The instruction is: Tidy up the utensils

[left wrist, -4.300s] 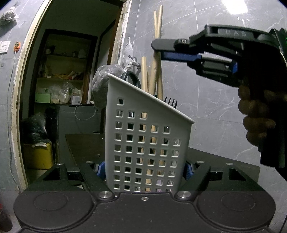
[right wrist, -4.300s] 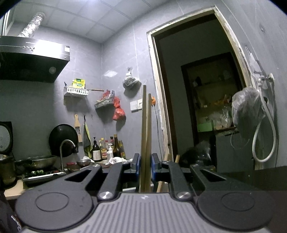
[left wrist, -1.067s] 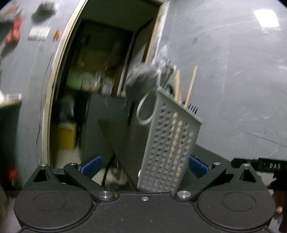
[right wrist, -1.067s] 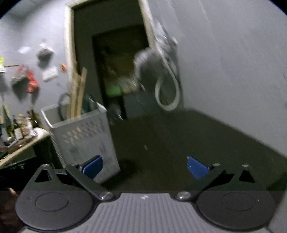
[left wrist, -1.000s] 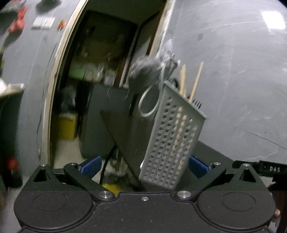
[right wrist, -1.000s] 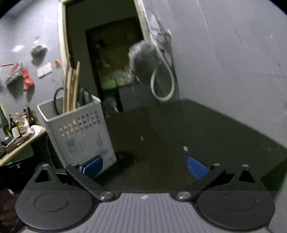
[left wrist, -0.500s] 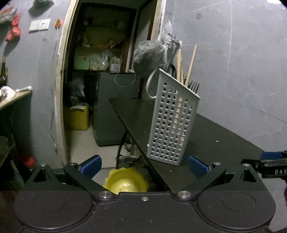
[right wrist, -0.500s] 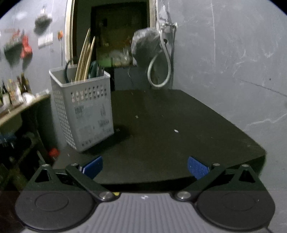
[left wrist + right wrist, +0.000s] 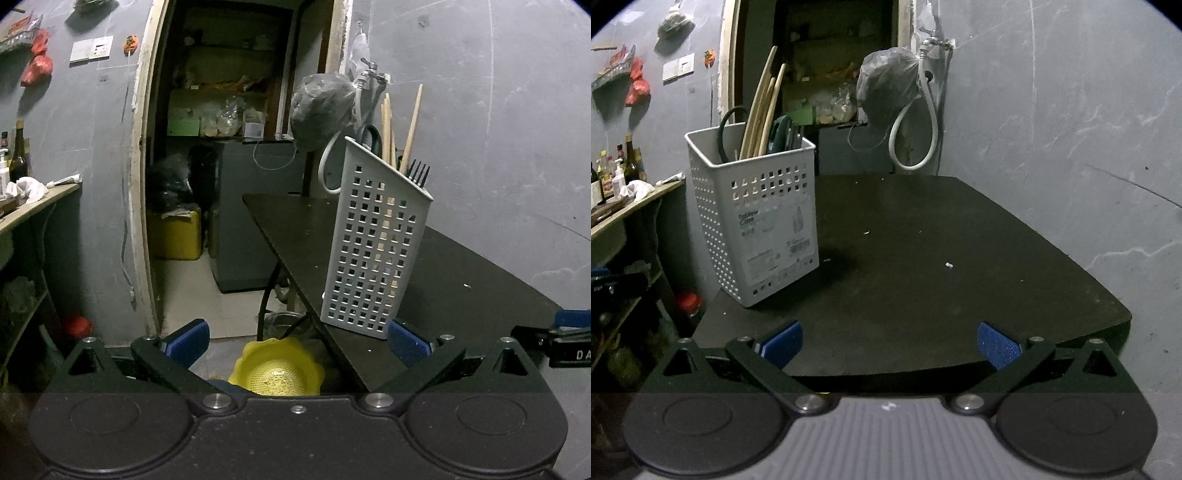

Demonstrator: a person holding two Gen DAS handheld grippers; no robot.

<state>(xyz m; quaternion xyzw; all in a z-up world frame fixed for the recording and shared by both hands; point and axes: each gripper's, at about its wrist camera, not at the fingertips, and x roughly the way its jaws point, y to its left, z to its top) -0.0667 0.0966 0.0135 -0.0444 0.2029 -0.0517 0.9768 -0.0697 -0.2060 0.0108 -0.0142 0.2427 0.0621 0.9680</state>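
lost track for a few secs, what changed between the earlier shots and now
Both grippers let go and backed away. The left gripper, earlier clamped on the white perforated plastic utensil basket, is now open and clear of it. The right gripper released the wooden chopsticks, which now stand in the basket. The basket stayed on the black table, with the scissors and fork inside.

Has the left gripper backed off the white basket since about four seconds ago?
Yes. The left gripper, then closed around the white basket, now hangs open and apart from it, back past the black table edge.
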